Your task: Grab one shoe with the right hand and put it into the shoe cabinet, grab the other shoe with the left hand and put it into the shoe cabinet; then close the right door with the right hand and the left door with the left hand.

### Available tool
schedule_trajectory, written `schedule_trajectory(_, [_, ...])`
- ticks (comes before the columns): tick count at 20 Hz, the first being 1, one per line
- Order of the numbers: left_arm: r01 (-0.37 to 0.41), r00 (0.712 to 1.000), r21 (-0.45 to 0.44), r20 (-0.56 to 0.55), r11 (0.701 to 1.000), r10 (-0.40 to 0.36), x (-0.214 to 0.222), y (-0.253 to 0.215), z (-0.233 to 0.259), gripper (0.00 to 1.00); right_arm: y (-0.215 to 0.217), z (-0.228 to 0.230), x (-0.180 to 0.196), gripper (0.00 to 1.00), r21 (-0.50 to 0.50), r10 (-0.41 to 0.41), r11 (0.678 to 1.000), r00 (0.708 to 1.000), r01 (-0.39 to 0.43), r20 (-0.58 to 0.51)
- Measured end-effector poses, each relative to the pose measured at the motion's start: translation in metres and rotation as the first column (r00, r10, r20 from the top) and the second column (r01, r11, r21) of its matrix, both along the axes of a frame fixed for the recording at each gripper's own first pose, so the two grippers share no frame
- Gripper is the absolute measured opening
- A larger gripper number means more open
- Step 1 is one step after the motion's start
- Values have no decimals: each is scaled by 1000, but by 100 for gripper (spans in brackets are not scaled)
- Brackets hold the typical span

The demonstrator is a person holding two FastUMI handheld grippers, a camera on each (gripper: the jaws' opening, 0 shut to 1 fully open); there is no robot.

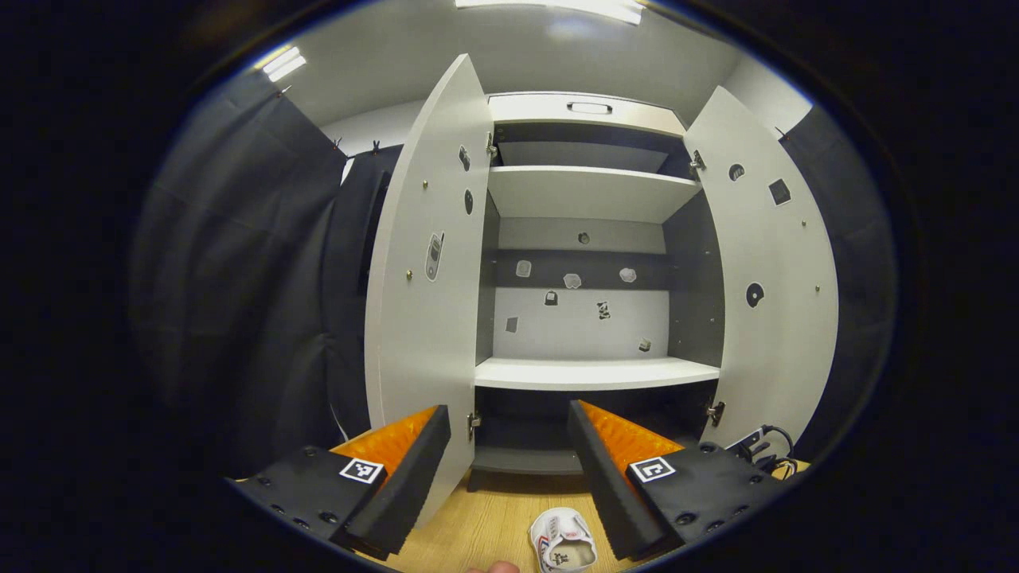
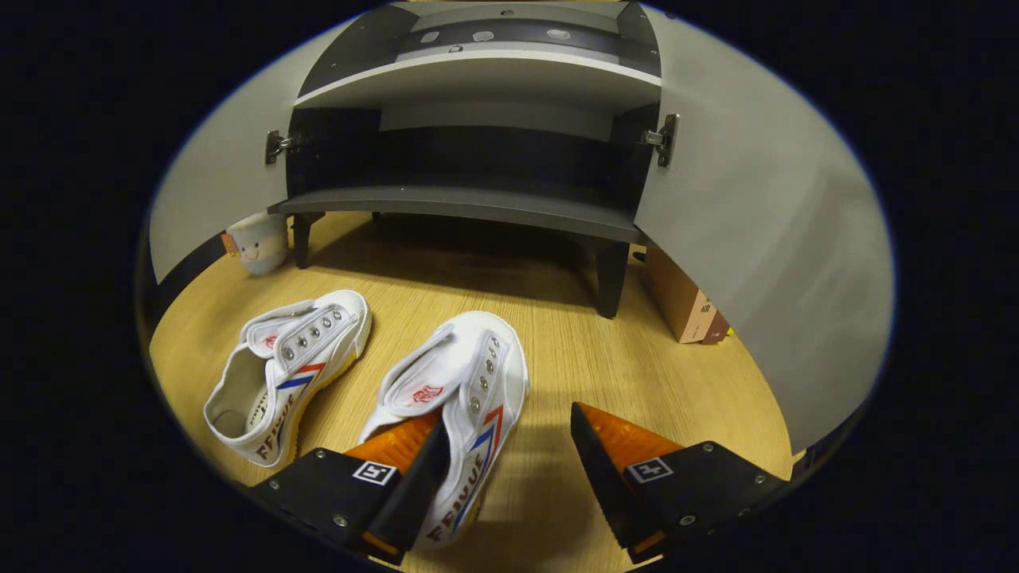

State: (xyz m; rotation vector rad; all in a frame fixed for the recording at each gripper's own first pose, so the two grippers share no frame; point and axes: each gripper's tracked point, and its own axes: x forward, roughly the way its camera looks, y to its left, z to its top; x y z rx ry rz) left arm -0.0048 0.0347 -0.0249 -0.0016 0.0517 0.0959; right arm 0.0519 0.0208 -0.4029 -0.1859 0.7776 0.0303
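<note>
Wooden flooring runs up to the shoe cabinet, which stands on short legs with both doors swung wide and its shelves bare. Two white shoes lie on the floor in front of it. In the right gripper view the right tongs hang low with the jaws apart, straddling the outer side wall of the nearer shoe — one finger sits in the shoe's opening, the other is clear of it over bare floor. The farther shoe lies just beside, untouched. A good grasp probably means lowering a little more so the wall is well between the pads before closing, then lifting level toward a shelf. The left tongs wait apart and empty, held high facing the left door, right door and open shelves.
</note>
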Motion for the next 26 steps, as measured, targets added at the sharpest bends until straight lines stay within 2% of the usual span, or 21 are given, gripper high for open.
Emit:
schedule_trajectory(3, [-2, 1000, 10, -7, 1000, 2, 0, 0, -1, 96, 5, -9, 16, 75, 28, 4, 1000, 1000, -5, 22])
schedule_trajectory(4, [-2, 1000, 12, -9, 1000, 2, 0, 0, -2, 96, 8, -11, 18, 72, 35, 15, 999, 1000, -16, 25])
schedule_trajectory(6, [-2, 1000, 16, -15, 1000, 2, -1, -2, -3, 96, 13, -15, 21, 60, 32, 24, 999, 999, -25, 29])
schedule_trajectory(7, [-2, 1000, 18, -17, 1000, 2, 0, -1, -4, 96, 9, -16, 25, 46, 8, 24, 1000, 999, -24, 44])
schedule_trajectory(8, [-1, 1000, 20, -18, 1000, 2, 0, -3, -4, 96, 5, -13, 28, 40, -19, 18, 1000, 998, -17, 62])
schedule_trajectory(9, [2, 1000, 21, -18, 1000, -1, 0, -5, -4, 97, 0, -11, 30, 21, -34, 10, 999, 998, -8, 66])
schedule_trajectory(11, [8, 1000, 21, -16, 1000, -8, 0, -7, -4, 96, -1, -12, 27, 2, -26, 2, 1000, 998, -1, 55])
schedule_trajectory(14, [20, 1000, 14, -18, 1000, -20, 1, -12, -6, 96, 3, -1, 25, 1, 0, 16, 1000, 998, -16, 58])
schedule_trajectory(16, [26, 1000, 9, -16, 1000, -26, 3, -15, -7, 96, 7, 26, 28, 2, 2, 26, 1000, 993, -26, 119])
schedule_trajectory(18, [34, 999, 3, -13, 999, -33, 3, -17, -7, 99, 16, 60, 26, 2, 41, 30, 998, 985, -37, 169])
schedule_trajectory(22, [43, 999, -7, -5, 999, -43, 5, -18, -8, 96, 32, 136, 21, 1, 81, 55, 994, 966, -78, 252])
schedule_trajectory(26, [44, 999, -18, 8, 999, -44, 6, -21, -10, 96, 43, 228, 36, 1, 153, 17, 985, 936, -75, 352])
